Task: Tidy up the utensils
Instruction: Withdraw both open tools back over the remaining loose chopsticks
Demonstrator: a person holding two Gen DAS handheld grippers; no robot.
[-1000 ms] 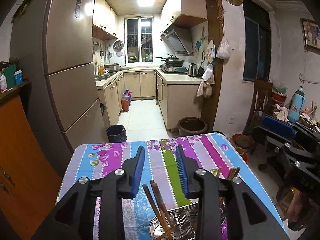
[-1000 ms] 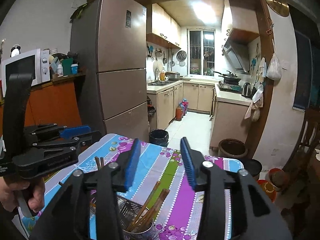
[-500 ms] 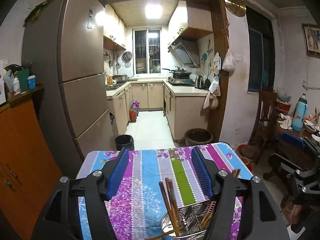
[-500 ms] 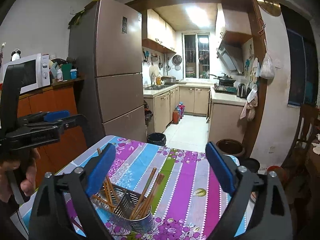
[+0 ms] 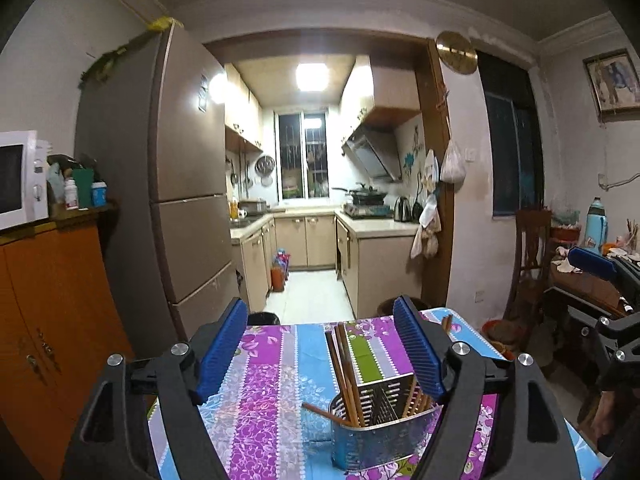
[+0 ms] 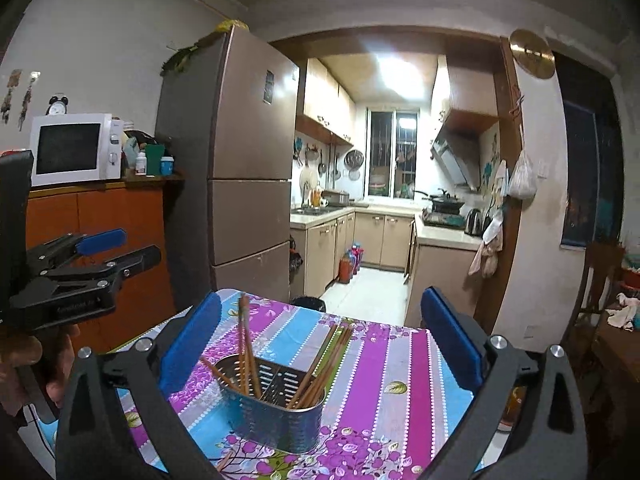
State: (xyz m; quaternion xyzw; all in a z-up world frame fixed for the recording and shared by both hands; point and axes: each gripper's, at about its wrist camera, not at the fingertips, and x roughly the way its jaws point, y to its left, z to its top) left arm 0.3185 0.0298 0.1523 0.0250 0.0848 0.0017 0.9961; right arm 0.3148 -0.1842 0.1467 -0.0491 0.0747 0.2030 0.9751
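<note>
Tongs noted first: found the left tongs spread wide with nothing between the blue pads, and the right tongs likewise wide and empty. Saw both raised above the tabletop, well apart from the things on it, each pointed toward the kitchen doorway.

Located the task's things on the striped floral cloth: a perforated metal holder standing upright near the tabletop's close edge, with wooden chopsticks already inside it. Counted two loose clusters in the right wrist view, one standing nearly upright in the left compartment, the other leaning outward at the right. Spotted one stick in the left wrist view tilted low across the rim rather than standing. Could not tell whether a brown tip beside the holder's base was another stick lying loose.

Judged the sorting to be far along, perhaps finished, with both tongs clear of the holder. Reckoned the next move, if any, to call for lowering one pair of tongs over the tilted stick, narrowing on its upper end, and lifting it upright into a compartment, while steadying the light holder with the other pair against tipping.
</note>
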